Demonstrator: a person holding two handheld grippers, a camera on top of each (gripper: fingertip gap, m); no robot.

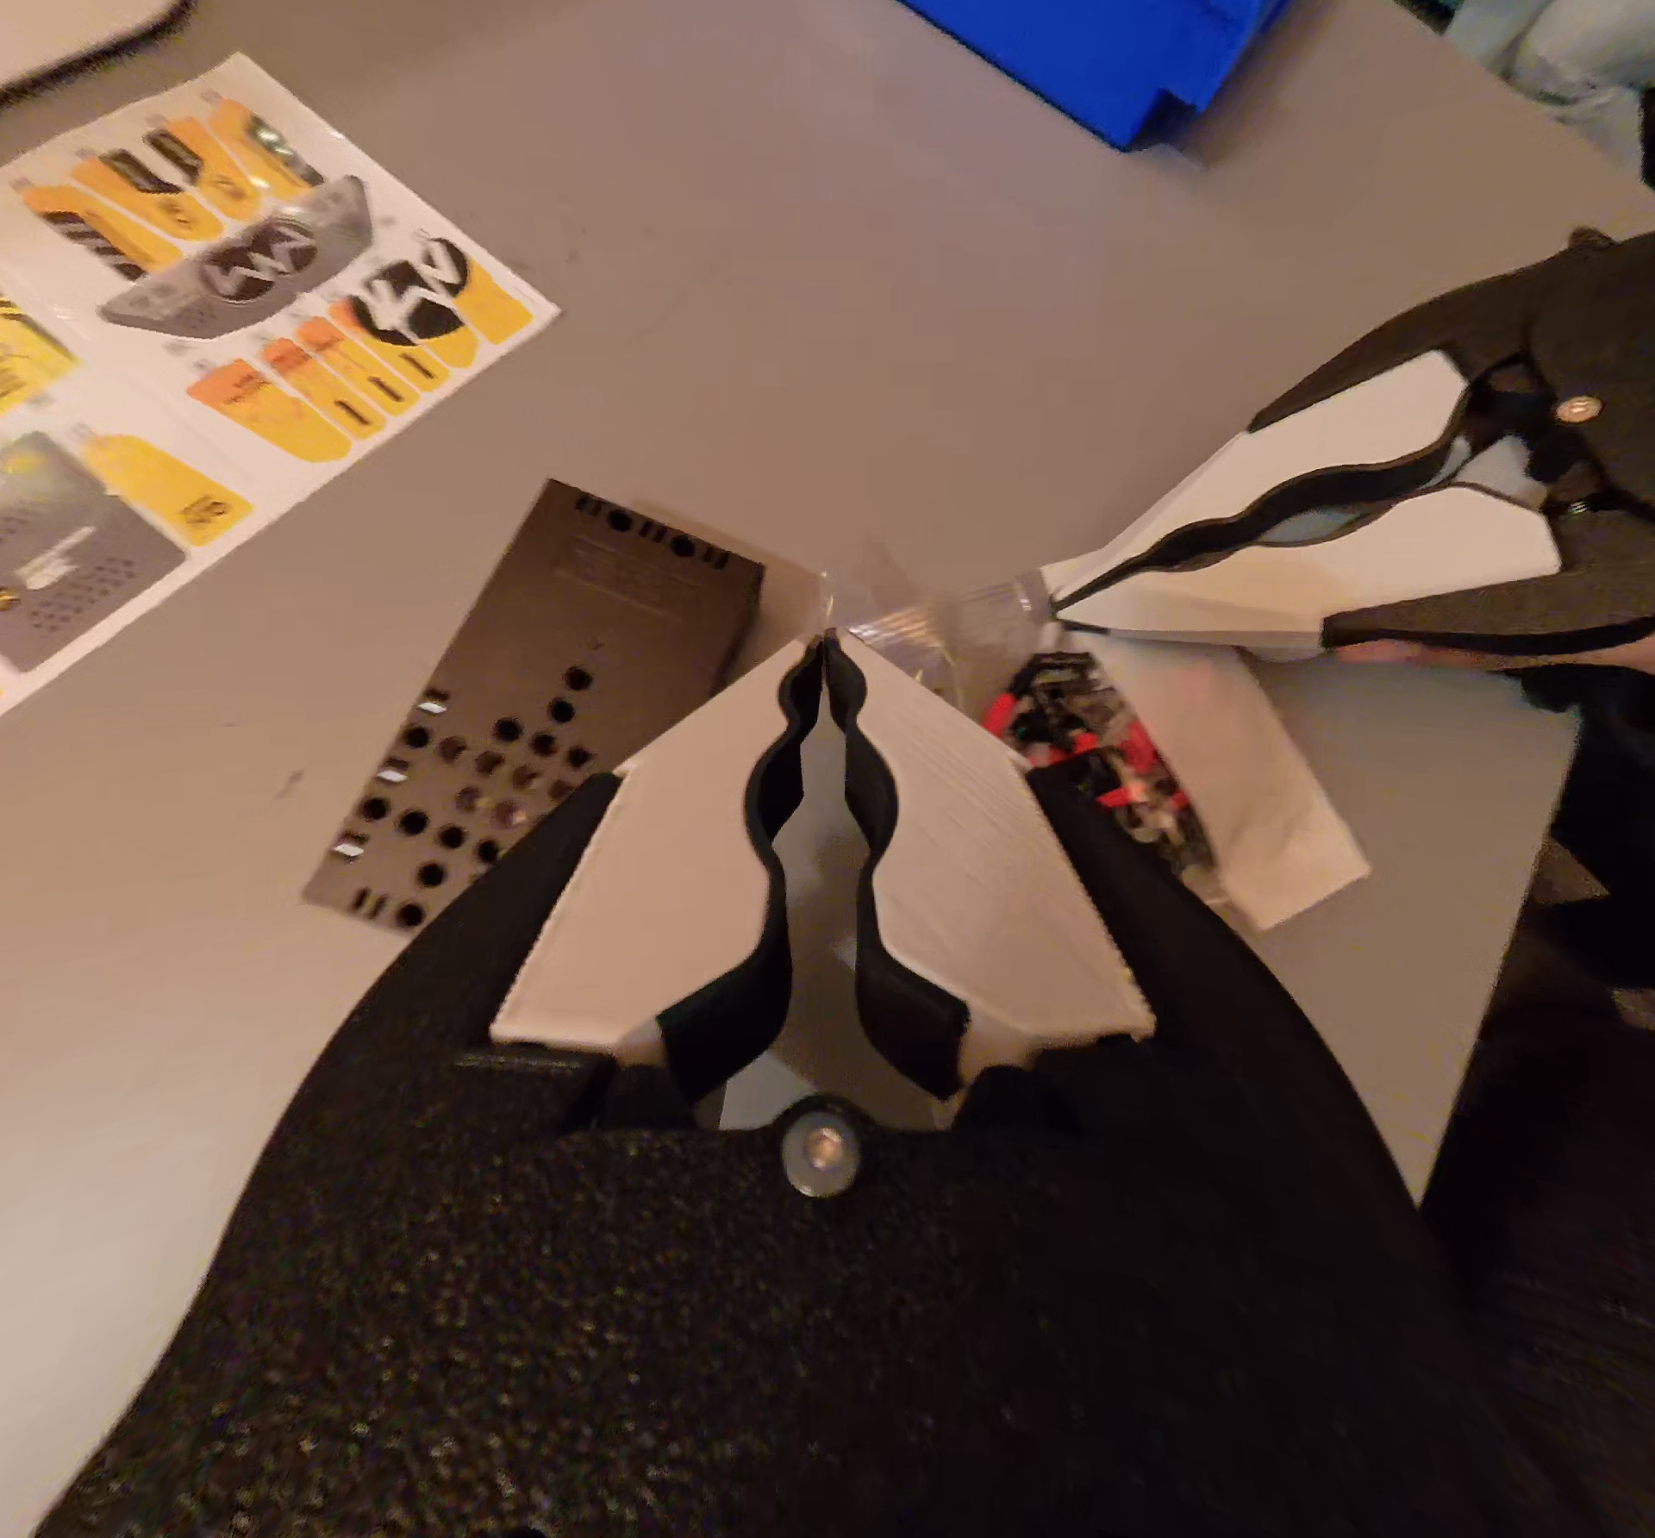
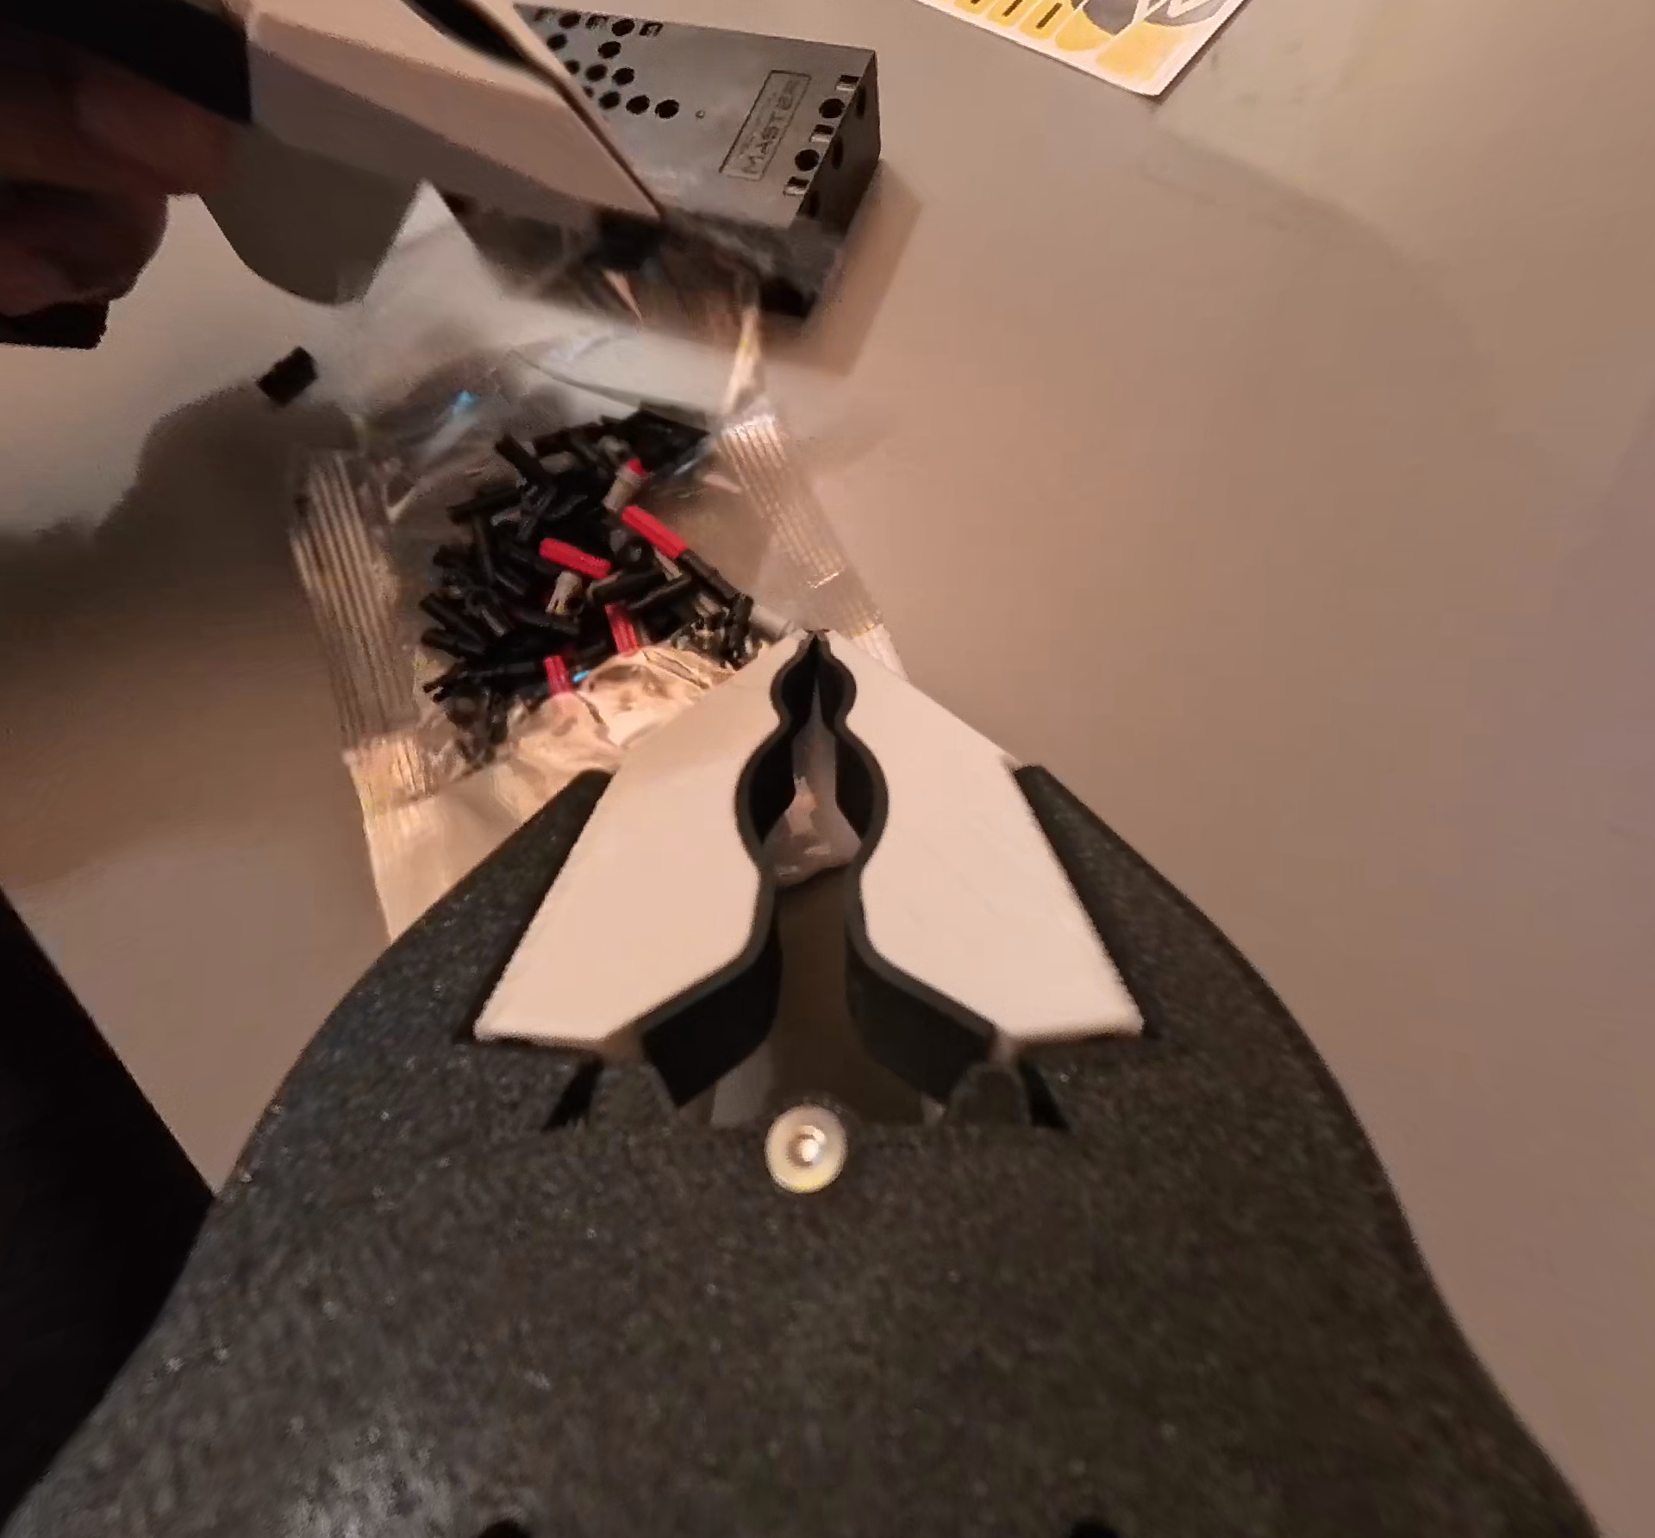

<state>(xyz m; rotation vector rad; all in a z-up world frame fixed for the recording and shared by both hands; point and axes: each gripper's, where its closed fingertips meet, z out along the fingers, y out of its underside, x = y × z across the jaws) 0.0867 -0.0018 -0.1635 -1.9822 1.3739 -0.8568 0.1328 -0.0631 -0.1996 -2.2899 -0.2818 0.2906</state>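
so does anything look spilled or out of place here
One small black piece lies on the grey table outside the clear plastic bag of black and red pins. The left gripper and right gripper each pinch an edge of that bag.

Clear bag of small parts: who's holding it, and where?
Both. Left gripper pinches the clear bag at one top edge; right gripper pinches the opposite edge.
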